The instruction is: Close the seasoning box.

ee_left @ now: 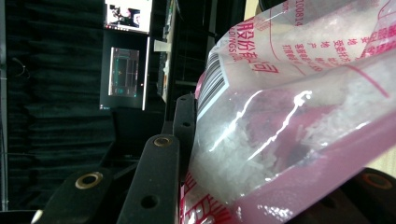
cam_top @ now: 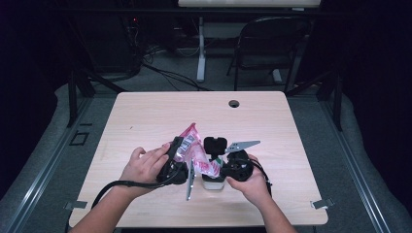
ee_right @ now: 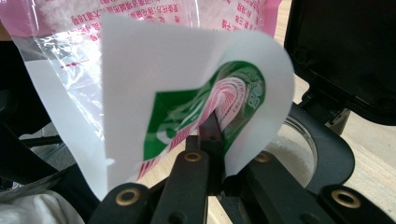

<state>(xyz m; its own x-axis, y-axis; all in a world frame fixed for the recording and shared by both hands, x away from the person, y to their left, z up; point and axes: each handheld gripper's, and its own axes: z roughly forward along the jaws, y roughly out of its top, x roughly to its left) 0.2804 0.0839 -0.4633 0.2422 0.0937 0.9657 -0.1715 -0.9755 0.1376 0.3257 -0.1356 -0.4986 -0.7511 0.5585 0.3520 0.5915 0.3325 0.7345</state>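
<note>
A pink and clear plastic bag [cam_top: 194, 148] of white grains hangs tilted between my two grippers above the table [cam_top: 145, 116]. My left gripper [cam_top: 176, 151] is shut on the bag's barcode end; in the left gripper view the bag [ee_left: 289, 116] bulges between the jaws. My right gripper [cam_top: 224, 165] is shut on the bag's white and green corner [ee_right: 187, 107], which curls over the jaws. Below the bag stands a clear container [cam_top: 213, 180] with a black rim [ee_right: 327, 149] and white contents; its black lid [cam_top: 214, 144] stands open.
A cable hole [cam_top: 233, 103] sits near the table's far edge. A black chair [cam_top: 267, 39] and a white desk leg [cam_top: 200, 48] stand beyond the table. Bare tabletop lies to the left, right and far side.
</note>
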